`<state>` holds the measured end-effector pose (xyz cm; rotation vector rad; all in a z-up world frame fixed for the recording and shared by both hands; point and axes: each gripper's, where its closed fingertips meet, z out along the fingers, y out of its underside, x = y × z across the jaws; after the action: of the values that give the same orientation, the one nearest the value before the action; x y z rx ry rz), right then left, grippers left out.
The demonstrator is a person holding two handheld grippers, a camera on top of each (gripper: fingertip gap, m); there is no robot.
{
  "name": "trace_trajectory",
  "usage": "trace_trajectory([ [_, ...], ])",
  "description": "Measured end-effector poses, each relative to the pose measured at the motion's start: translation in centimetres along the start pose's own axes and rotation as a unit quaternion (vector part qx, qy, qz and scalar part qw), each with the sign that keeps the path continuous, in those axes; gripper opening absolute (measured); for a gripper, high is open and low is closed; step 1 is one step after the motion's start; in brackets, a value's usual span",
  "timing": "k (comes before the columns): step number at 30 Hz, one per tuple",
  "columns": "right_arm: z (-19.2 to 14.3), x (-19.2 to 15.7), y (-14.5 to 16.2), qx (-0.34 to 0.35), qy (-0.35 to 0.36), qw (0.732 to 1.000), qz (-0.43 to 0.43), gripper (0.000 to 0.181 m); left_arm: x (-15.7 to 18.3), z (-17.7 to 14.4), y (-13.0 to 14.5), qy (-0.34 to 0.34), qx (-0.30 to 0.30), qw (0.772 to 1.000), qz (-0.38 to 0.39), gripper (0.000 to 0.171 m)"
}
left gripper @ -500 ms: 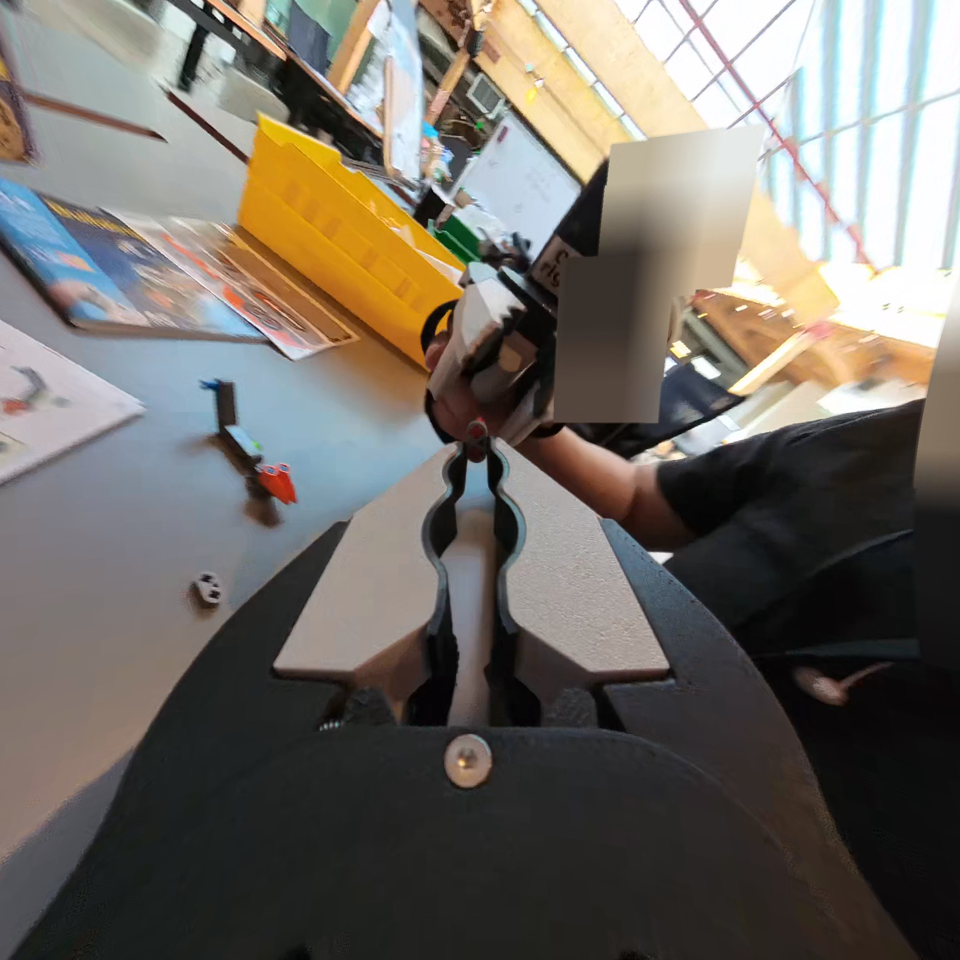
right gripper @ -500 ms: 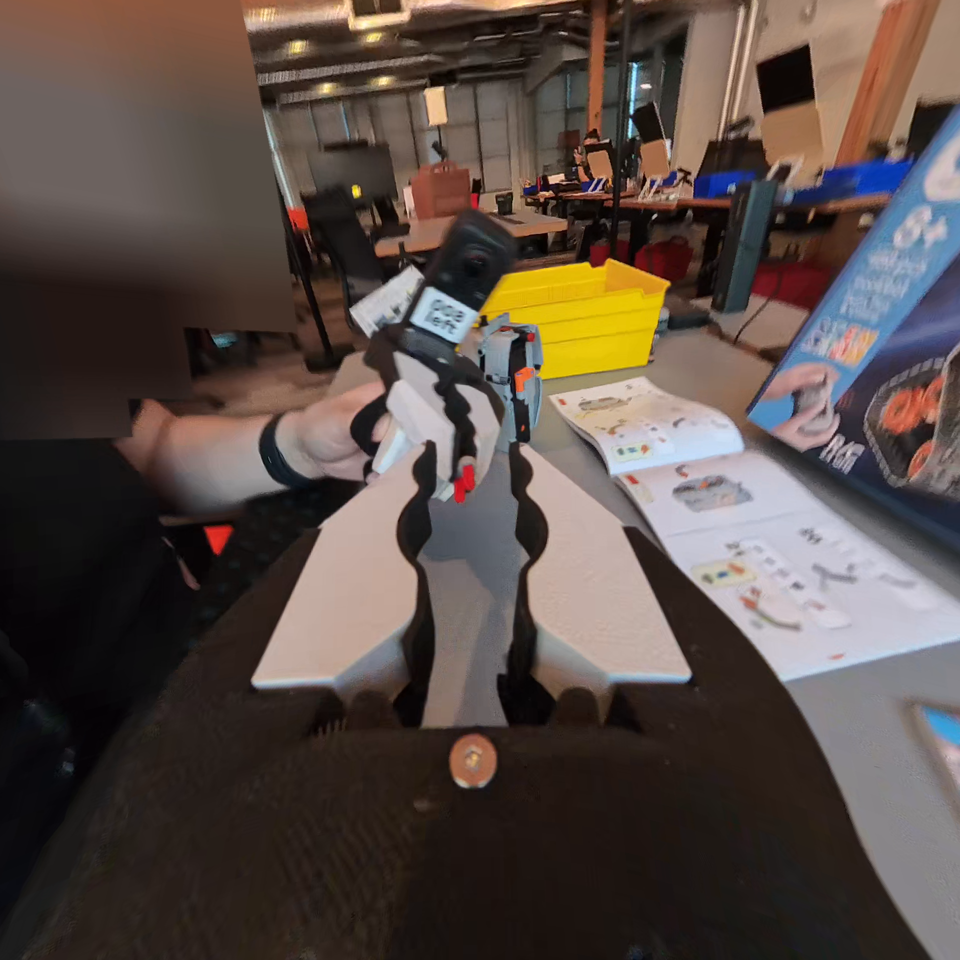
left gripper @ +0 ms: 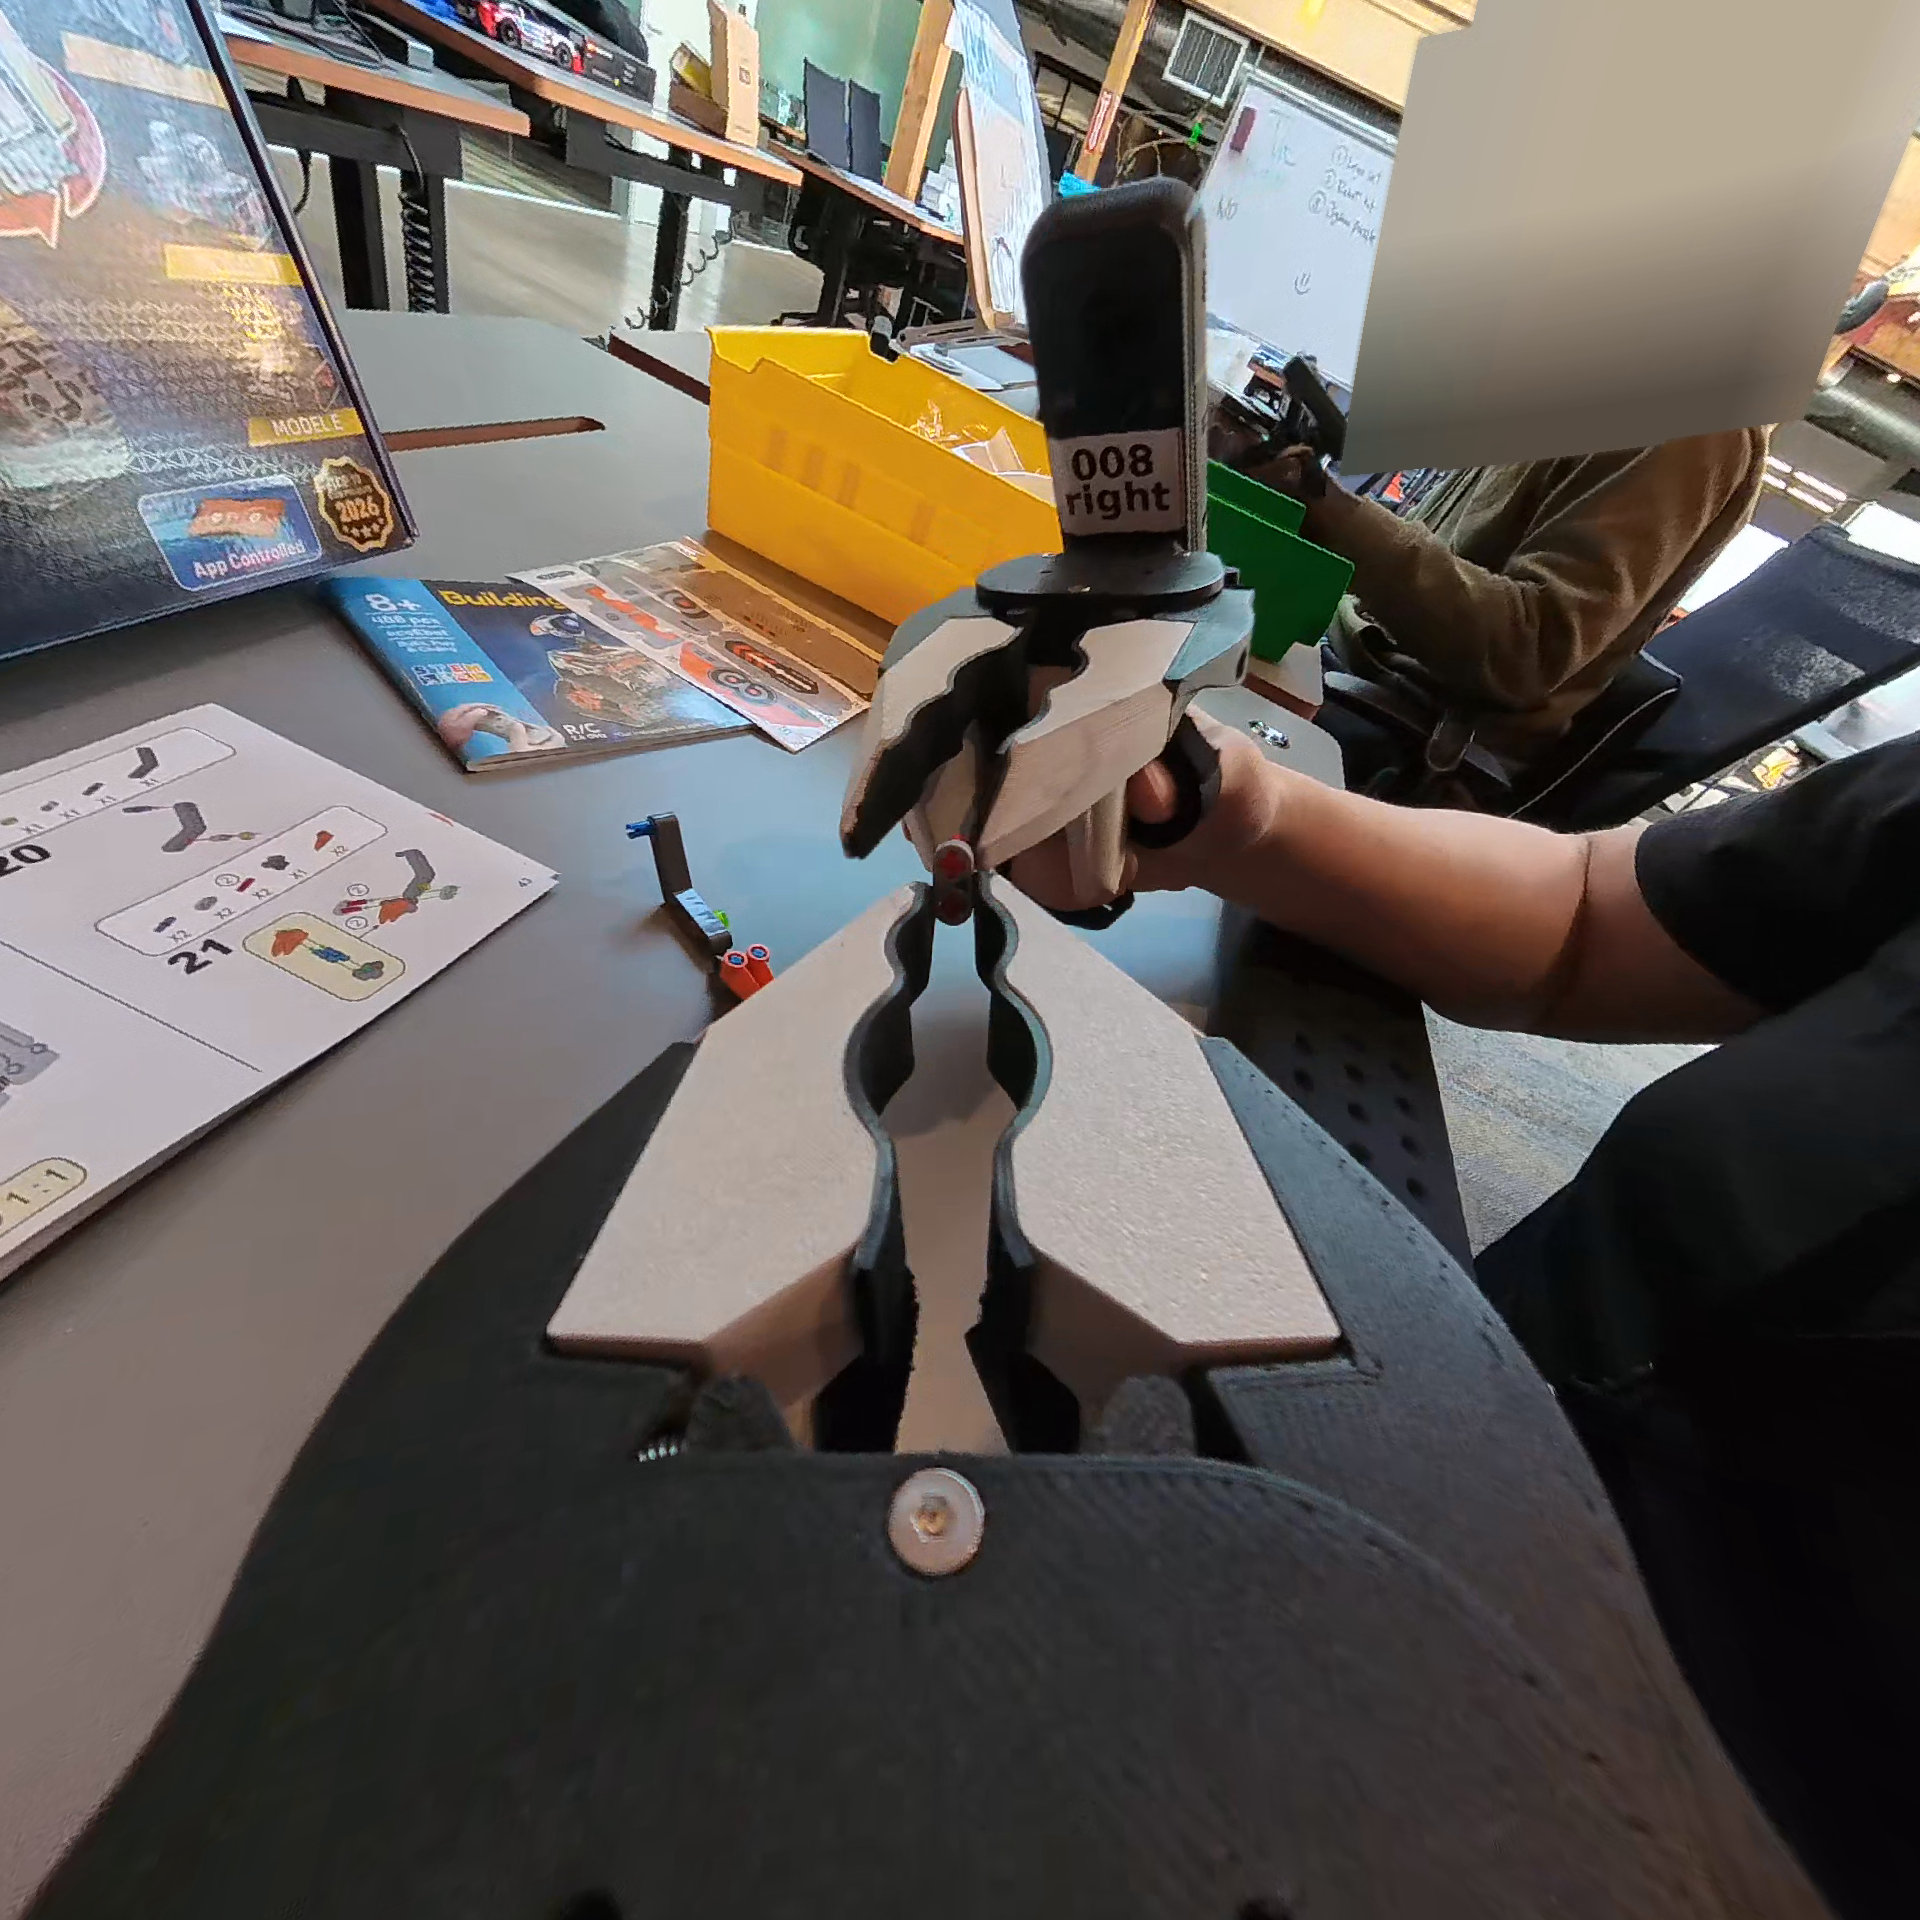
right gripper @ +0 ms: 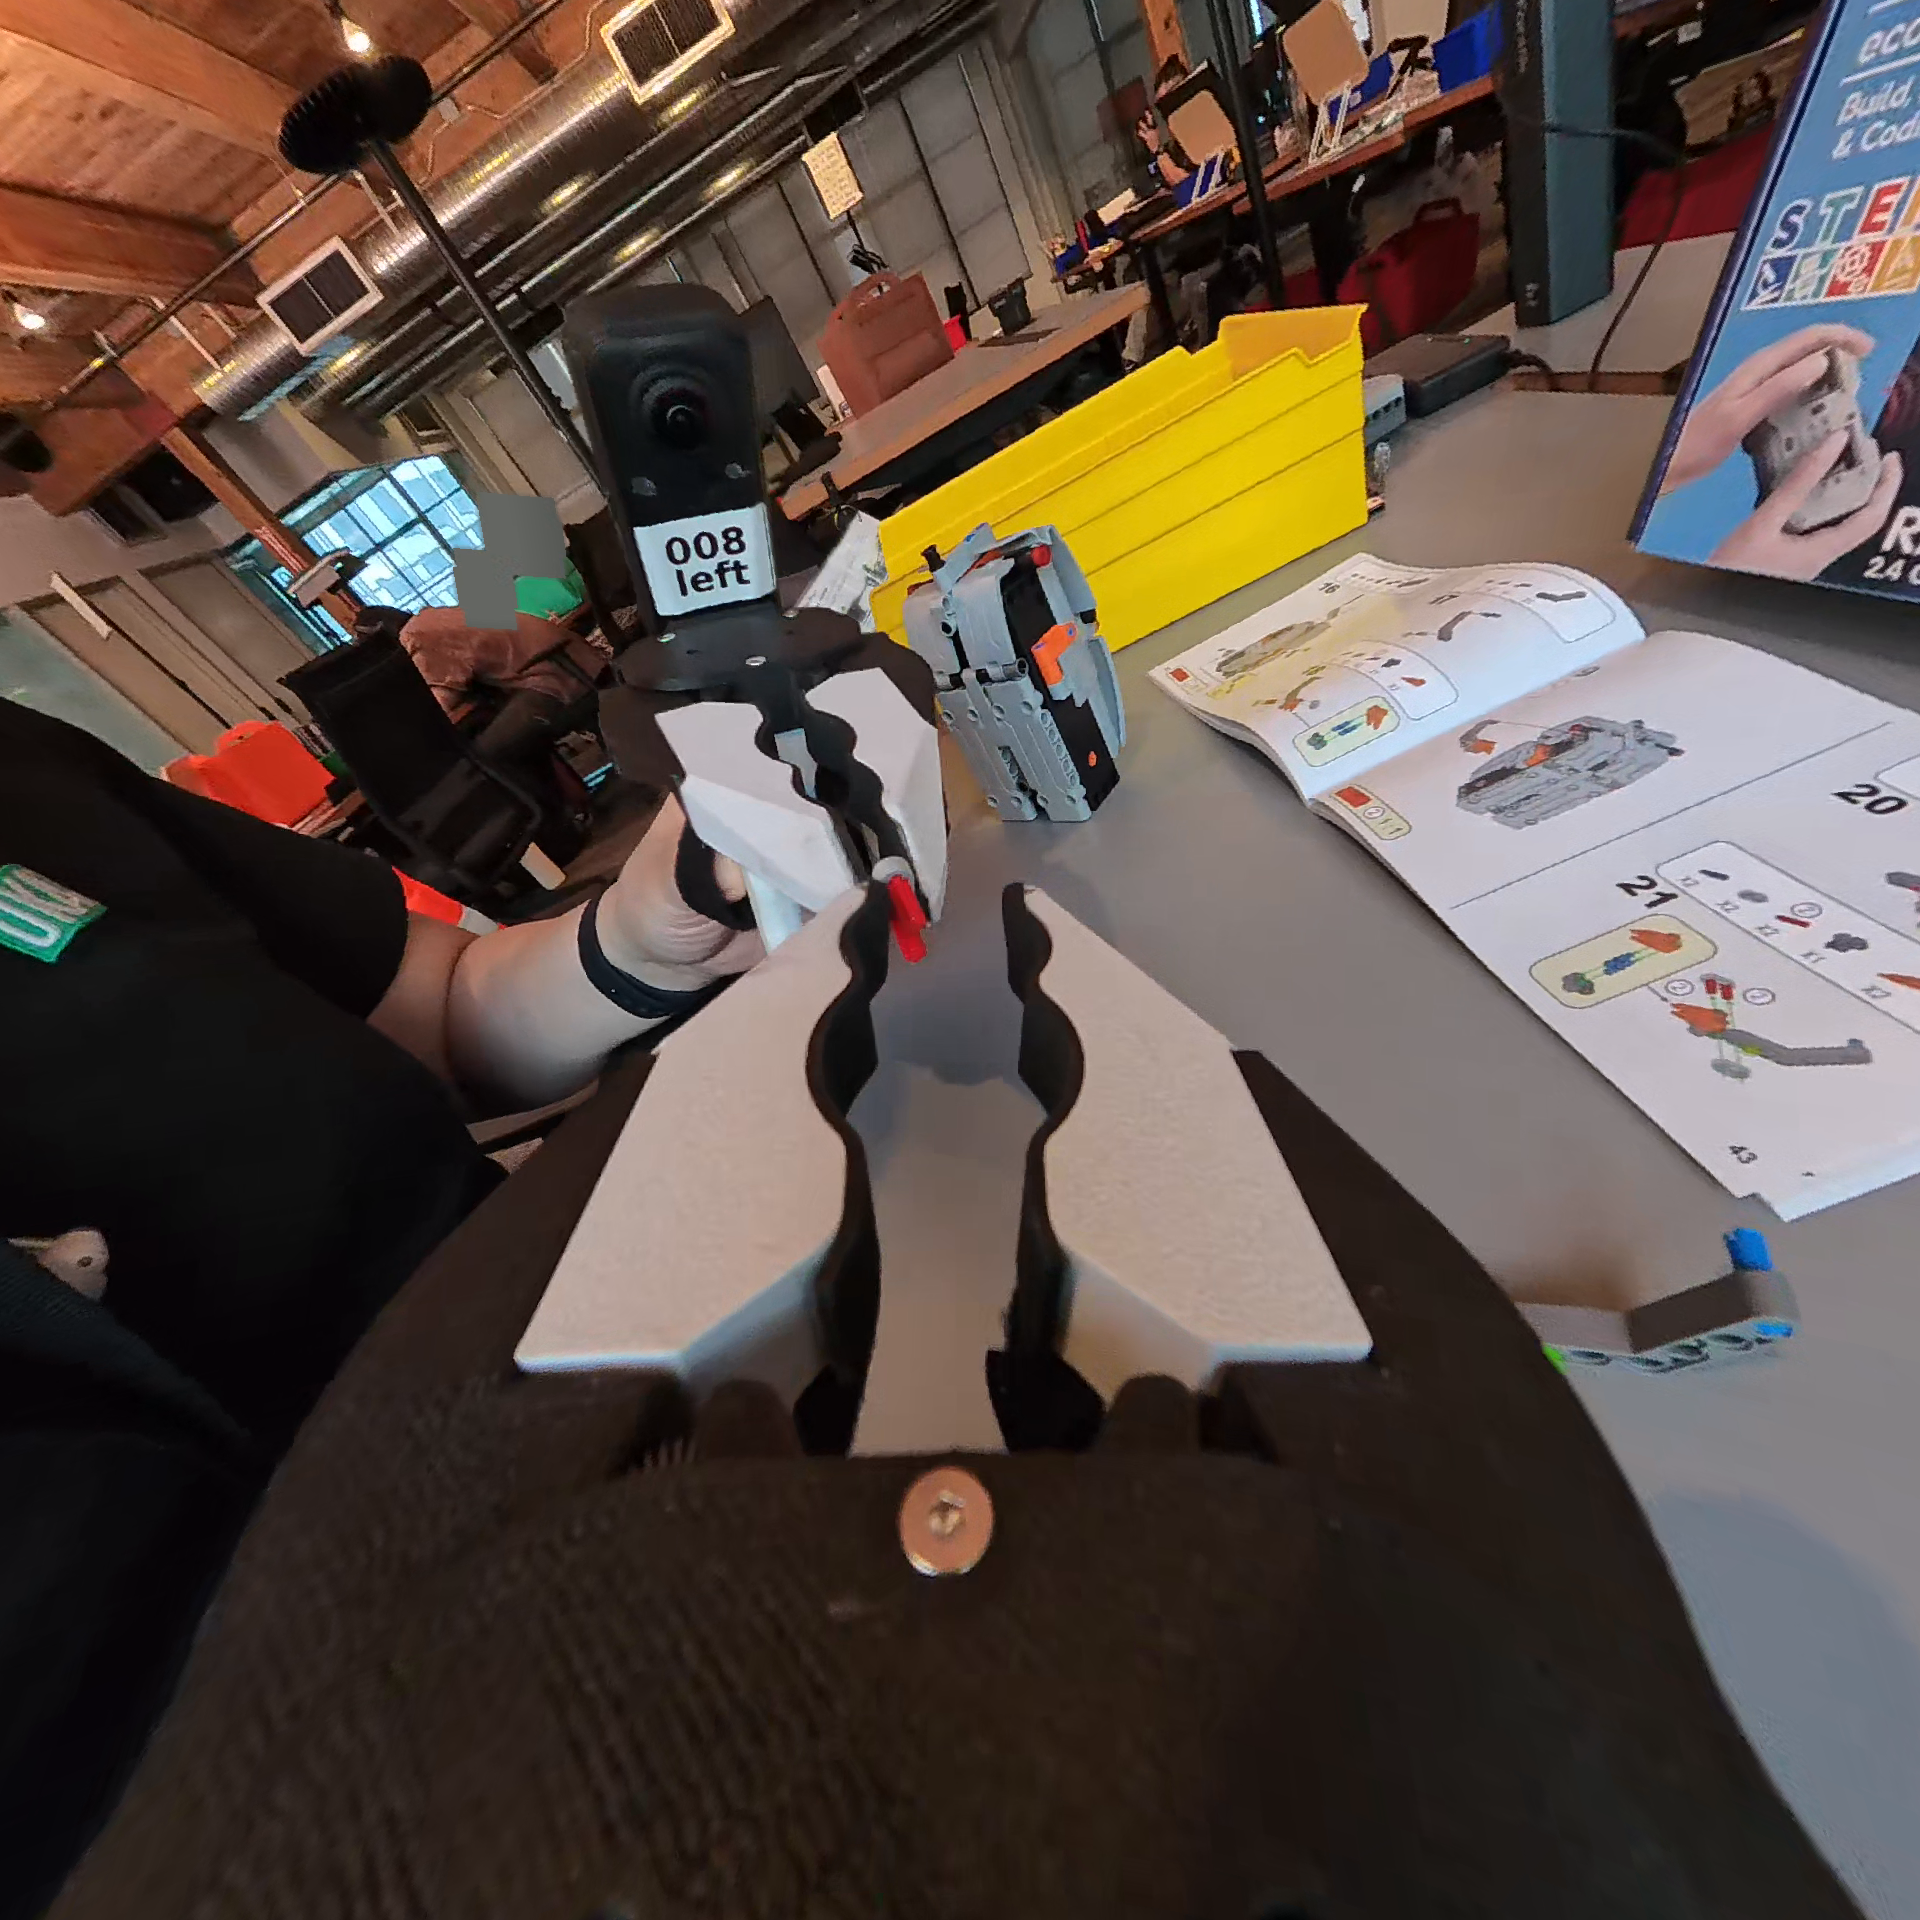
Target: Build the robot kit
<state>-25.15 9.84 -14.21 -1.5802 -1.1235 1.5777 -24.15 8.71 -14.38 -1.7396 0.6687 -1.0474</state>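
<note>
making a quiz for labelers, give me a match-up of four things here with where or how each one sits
1 red pin
2 yellow bin
3 grey model
4 booklet

a lying open on the table
b standing upright
c held at the left gripper tips
d behind the model

Pairs: 1-c, 2-d, 3-b, 4-a

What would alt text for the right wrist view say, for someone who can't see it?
The left gripper, in a person's hand, pinches a small red pin beside the open right gripper. Behind, on the grey table: a grey brick model, a yellow bin, an open instruction booklet.
</note>
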Motion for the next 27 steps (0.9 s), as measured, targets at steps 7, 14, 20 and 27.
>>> trace_trajectory([
  [7, -0.6, 0.3, -0.1, 0.001, -0.012, 0.999, 0.032, 0.021, -0.2, -0.1, 0.0, -0.004, 0.001, 1.000, -0.003, 0.005],
  [14, 0.0, 0.0, 0.2, 0.002, -0.026, 0.999, 0.047, 0.022, 0.0, -0.1, -0.1, 0.003, 0.002, 1.000, -0.009, 0.005],
  [20, -1.0, 0.8, -0.8, 0.034, -0.023, 0.996, 0.076, 0.021, -0.1, -0.3, -0.4, 0.003, 0.012, 1.000, -0.010, 0.005],
  [27, -0.1, 0.1, -0.1, 0.013, -0.034, 0.997, 0.075, 0.024, 0.1, -0.1, -0.2, 0.004, 0.005, 1.000, -0.001, 0.005],
])
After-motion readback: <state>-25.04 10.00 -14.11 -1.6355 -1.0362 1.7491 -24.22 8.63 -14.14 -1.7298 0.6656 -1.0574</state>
